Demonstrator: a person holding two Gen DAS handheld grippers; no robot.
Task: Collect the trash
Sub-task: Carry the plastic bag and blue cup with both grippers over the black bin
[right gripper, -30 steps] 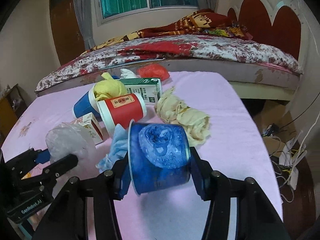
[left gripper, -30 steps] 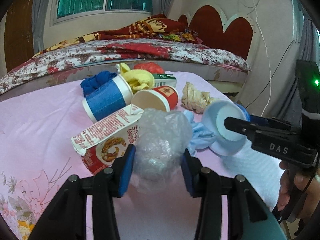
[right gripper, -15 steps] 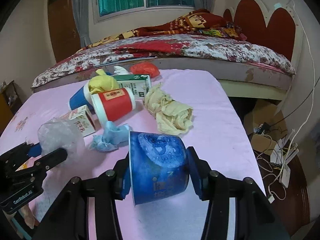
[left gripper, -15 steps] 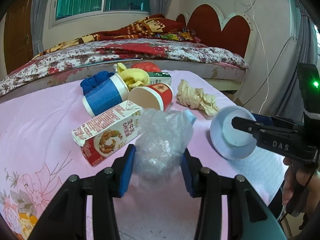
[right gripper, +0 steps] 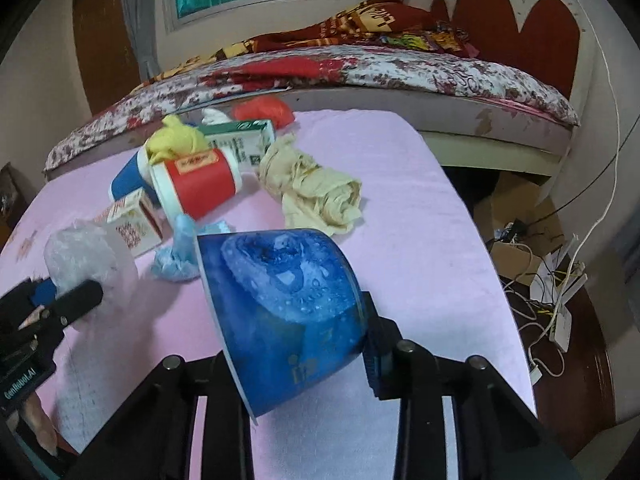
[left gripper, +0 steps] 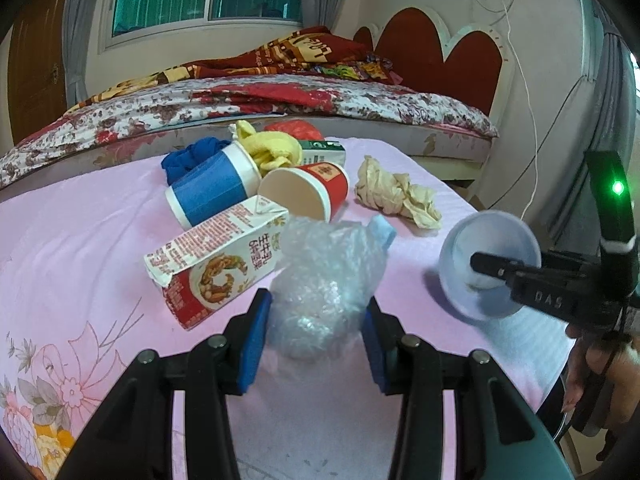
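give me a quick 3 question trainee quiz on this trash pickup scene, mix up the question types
1. True or false: the left gripper holds a crumpled clear plastic bag.
2. Which item is between the right gripper's fingers?
A. red paper cup
B. blue paper bowl
C. green carton
3. Fill in: the red paper cup lies on its ____ on the pink tablecloth.

Key: 1 true; 2 B, the blue paper bowl; 3 side.

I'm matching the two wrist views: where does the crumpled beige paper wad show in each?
Left wrist: crumpled beige paper wad, right of centre, right of the red paper cup.
Right wrist: wad at centre, right of that cup.
Shared landmark: the red cup.
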